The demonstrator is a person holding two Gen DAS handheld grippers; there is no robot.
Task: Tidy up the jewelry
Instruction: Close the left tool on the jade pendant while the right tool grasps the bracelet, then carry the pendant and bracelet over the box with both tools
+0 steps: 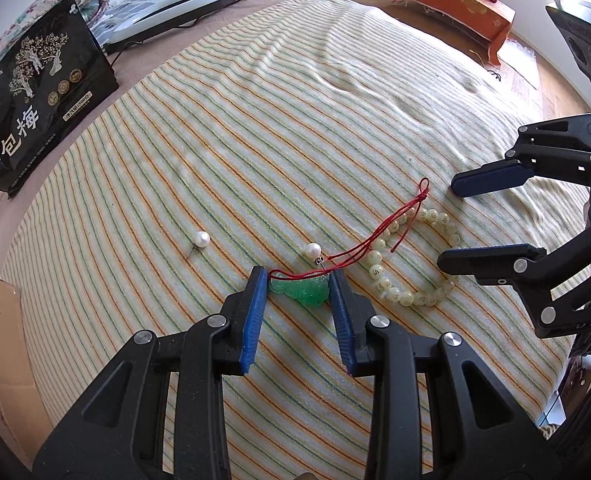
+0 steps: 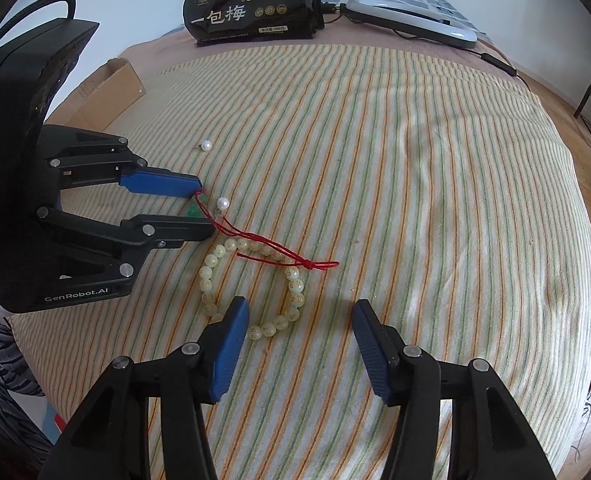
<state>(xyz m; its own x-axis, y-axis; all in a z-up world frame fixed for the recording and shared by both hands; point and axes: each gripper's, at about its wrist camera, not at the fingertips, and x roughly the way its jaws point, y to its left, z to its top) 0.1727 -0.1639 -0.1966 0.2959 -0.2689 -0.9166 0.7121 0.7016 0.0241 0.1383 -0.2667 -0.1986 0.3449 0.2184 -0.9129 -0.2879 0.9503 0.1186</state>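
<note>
A green carved pendant [image 1: 299, 294] on a red cord [image 1: 375, 236] lies on the striped blanket [image 1: 295, 120]. My left gripper [image 1: 297, 272] is shut on it, one blue pad at each end; in the right wrist view the left gripper [image 2: 206, 209] hides most of the pendant [image 2: 193, 210]. The cord [image 2: 279, 258] trails across a pale bead bracelet [image 2: 207, 284]. My right gripper [image 2: 299, 302] stands open over the bracelet's near side, pads not pressing; from the left wrist view it [image 1: 449, 222] straddles the bracelet [image 1: 379, 276]. One pearl earring [image 1: 202, 238] lies apart, another [image 1: 312, 249] beside the pendant.
A black printed bag [image 2: 251, 4] and a silver-grey device [image 2: 411, 20] with a cable sit at the blanket's far edge. A cardboard box [image 2: 111, 84] lies off the left side. An orange-draped bench [image 1: 455, 4] stands on the wooden floor beyond.
</note>
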